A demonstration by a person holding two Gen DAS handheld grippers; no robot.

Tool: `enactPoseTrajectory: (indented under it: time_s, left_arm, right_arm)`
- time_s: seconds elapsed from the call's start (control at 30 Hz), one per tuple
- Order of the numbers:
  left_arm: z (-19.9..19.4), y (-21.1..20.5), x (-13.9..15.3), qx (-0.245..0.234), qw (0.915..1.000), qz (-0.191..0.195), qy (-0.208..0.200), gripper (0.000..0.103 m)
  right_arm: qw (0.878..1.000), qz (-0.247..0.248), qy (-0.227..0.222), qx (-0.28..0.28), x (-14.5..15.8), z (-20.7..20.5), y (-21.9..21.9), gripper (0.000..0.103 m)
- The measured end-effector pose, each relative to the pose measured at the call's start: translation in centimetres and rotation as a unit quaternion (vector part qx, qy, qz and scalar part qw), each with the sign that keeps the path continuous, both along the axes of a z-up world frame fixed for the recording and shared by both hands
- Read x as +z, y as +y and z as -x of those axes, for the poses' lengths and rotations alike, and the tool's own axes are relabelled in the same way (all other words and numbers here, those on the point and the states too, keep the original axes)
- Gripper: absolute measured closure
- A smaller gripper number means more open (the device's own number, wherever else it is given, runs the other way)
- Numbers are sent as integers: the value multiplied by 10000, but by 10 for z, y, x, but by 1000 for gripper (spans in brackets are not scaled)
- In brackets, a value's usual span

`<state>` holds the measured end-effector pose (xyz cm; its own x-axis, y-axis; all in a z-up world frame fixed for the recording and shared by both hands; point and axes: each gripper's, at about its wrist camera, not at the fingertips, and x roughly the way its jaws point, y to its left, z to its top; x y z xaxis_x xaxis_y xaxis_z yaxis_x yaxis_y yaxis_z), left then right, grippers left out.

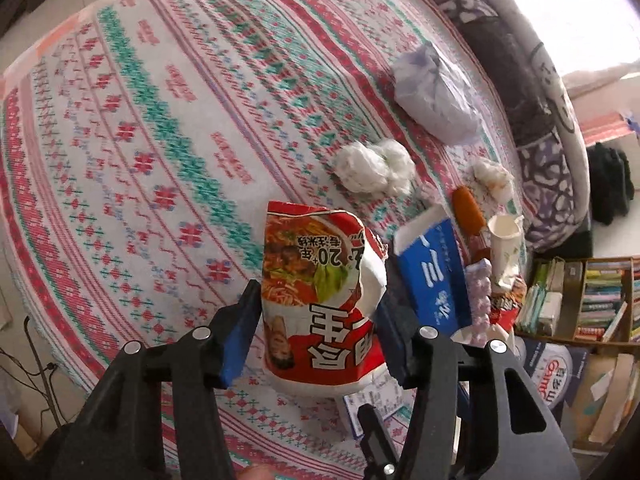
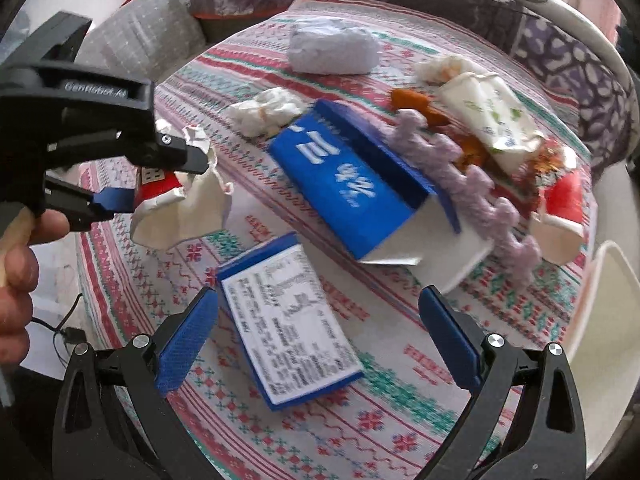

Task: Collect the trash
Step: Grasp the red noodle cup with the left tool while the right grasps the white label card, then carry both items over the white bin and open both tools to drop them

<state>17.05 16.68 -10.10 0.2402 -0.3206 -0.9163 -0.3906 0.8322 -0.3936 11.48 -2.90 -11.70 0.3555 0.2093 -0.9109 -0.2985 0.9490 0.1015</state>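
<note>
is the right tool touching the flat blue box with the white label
Apart. The right wrist view shows the right tool open, its fingers either side of the flat blue box with the white printed label, patterned cloth showing in both gaps.

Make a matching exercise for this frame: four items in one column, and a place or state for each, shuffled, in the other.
Items:
1. noodle packet
2. blue carton
3. paper cup
4. right gripper

States:
A. open, empty, above a flat blue-edged box
B. lying on its side among the litter by the cushions
C. clamped in the left gripper
D. tipped over mid-table, open end showing white

Pairs: 1-C, 2-D, 3-B, 4-A
</note>
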Motion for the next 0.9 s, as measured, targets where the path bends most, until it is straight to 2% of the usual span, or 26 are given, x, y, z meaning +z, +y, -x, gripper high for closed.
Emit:
enactPoseTrajectory:
  time_s: [0.2, 0.23, 0.3, 0.33, 0.43, 0.53, 0.7, 0.9]
  left_arm:
    - [5, 17, 18, 281, 9986, -262, -358, 49]
    - [5, 18, 20, 295, 9984, -271, -393, 49]
    - [6, 20, 22, 317, 9982, -260, -434, 49]
    - [6, 21, 22, 326, 9982, -239, -433, 49]
    - [6, 24, 23, 368, 9981, -180, -450, 49]
    - [6, 24, 28, 385, 9974, -179, -577, 49]
    - [8, 16, 48, 306, 9942, -299, -982, 49]
    - [8, -11, 74, 55, 9863, -506, -1567, 49]
  right_arm:
    - [9982, 405, -65, 445, -11, 6, 30, 7]
    - [9976, 463, -21, 510, -14, 4, 34, 11]
    - [9969, 500, 121, 603, -21, 2, 38, 31]
    - [9965, 517, 191, 626, -23, 1, 39, 44]
    - [9968, 508, 125, 608, -24, 3, 40, 46]
    - [9984, 287, -44, 492, -10, 2, 35, 46]
    - [9994, -28, -300, 174, 14, -2, 18, 46]
    - [9954, -314, -761, -486, 44, -4, -20, 46]
